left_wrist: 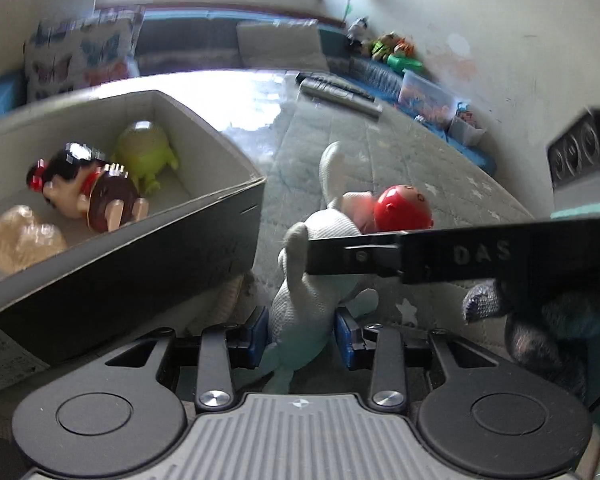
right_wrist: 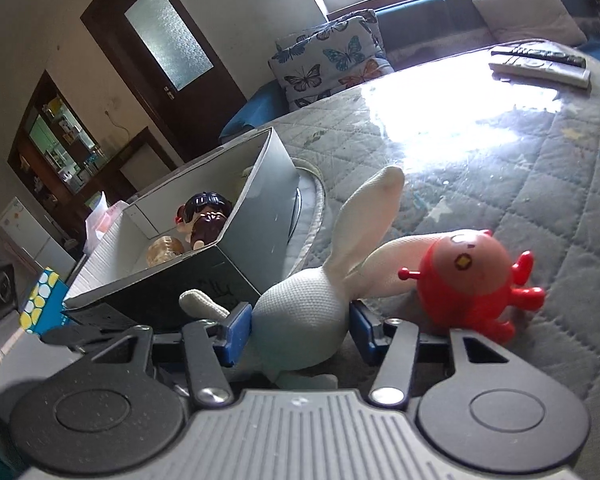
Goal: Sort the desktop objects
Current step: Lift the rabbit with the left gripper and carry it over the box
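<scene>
Both blue-padded grippers, left & right, pinching white knitted rabbit toy; green figurine visible left view only; "DAS" on black finger.

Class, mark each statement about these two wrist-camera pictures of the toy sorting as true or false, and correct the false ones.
1. The red toy lies inside the box. False: it lies on the quilt, beside the white rabbit.
2. A green figure is in the box. True.
3. The white rabbit sits between the right gripper pads. True.
4. The dark-haired doll stands on the quilt. False: it lies in the box.
</scene>
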`<action>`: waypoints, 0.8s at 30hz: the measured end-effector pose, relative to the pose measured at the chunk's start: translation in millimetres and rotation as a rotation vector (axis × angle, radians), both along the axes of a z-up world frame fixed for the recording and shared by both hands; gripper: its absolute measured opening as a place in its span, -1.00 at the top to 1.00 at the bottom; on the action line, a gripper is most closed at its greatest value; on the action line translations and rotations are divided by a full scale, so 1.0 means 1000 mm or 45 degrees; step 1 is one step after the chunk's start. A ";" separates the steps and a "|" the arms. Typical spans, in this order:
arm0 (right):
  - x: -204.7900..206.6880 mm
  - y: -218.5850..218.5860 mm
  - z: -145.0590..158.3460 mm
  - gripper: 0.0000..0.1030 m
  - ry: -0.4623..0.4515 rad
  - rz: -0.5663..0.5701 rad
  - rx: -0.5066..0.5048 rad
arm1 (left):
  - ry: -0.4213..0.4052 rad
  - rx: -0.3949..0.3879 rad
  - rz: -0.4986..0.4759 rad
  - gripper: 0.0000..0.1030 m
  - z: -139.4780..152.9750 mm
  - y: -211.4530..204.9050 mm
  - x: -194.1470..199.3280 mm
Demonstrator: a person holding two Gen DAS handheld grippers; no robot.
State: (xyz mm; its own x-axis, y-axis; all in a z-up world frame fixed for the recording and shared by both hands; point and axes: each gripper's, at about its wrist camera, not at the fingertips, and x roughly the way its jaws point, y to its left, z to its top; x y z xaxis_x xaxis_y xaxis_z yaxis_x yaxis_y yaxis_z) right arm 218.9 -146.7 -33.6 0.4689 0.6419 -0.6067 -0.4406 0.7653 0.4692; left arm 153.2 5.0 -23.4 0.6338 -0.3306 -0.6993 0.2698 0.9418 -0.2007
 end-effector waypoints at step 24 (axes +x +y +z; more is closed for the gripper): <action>0.003 0.106 0.095 0.04 -0.225 0.249 0.114 | -0.289 -0.003 0.282 0.30 0.088 0.093 -0.041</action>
State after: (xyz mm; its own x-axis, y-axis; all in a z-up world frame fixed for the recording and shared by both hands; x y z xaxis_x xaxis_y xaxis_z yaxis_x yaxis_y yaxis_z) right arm 222.1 -40.3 61.8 0.4244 0.7778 -0.4636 -0.6568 0.6168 0.4338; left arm 112.1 98.5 65.0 0.8304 -0.1689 -0.5309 0.0966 0.9822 -0.1613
